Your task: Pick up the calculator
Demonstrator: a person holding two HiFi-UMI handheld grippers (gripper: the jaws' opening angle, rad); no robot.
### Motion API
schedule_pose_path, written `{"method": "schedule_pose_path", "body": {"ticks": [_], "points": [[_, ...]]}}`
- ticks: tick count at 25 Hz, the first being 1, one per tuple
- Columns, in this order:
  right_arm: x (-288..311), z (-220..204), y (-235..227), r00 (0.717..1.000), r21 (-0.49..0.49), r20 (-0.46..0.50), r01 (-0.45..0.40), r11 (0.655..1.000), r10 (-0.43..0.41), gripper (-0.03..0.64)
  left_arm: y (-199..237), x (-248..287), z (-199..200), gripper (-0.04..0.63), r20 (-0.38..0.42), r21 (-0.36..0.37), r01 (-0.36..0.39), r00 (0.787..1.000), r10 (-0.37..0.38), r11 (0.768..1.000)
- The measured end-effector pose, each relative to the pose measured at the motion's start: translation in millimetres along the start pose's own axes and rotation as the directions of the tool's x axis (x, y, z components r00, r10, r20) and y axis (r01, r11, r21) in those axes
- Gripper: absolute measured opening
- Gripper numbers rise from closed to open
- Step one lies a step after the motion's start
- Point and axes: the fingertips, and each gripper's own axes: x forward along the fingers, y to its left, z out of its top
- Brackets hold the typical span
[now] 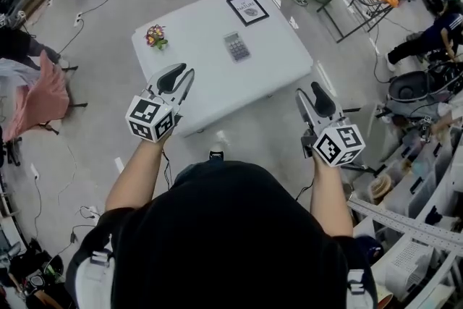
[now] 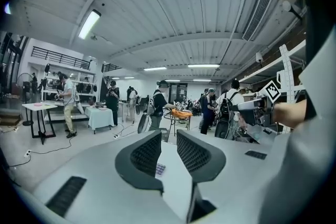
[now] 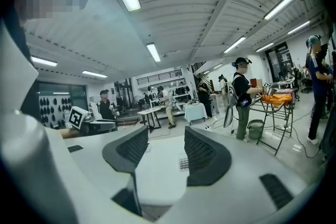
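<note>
one white table (image 1: 195,54) — calculator (image 1: 236,46), frame (image 1: 247,9), flowers (image 1: 155,36) — grey floor (image 1: 101,32).

Left arm (image 1: 134,174): bare forearm stretched forward.
Left gripper (image 1: 181,73): held out ahead, tips leaning slightly inward; jaws a narrow gap apart, nothing between the pads.
Left cube (image 1: 152,119): sits at the wrist end.
Right arm (image 1: 329,192): bare forearm stretched forward, level with the left.
Right gripper (image 1: 309,92): held out ahead, tips leaning slightly inward; jaws wider apart, empty.
Right cube (image 1: 338,145): sits at the wrist end.
</note>
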Motion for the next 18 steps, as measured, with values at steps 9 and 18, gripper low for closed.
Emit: {"method": "schedule_pose_path", "body": {"ticks": [9, 18], "points": [[69.6, 6.4, 18.0, 0.999, -0.034, -0.037, -0.004, 0.999, 0.002, 0.232, 72.6, 21.9, 1.6, 0.080, 0.022, -0.025, 0.017, 1.000, -0.016, 1.000], [89.1, 11.8, 20.9, 0.999, -0.033, -0.041, -0.016, 0.999, 0.015, 0.232, 95.4, 24.2, 2.5, 0.054, 0.019, -0.026, 0.023, 1.000, -0.022, 0.999]]}}
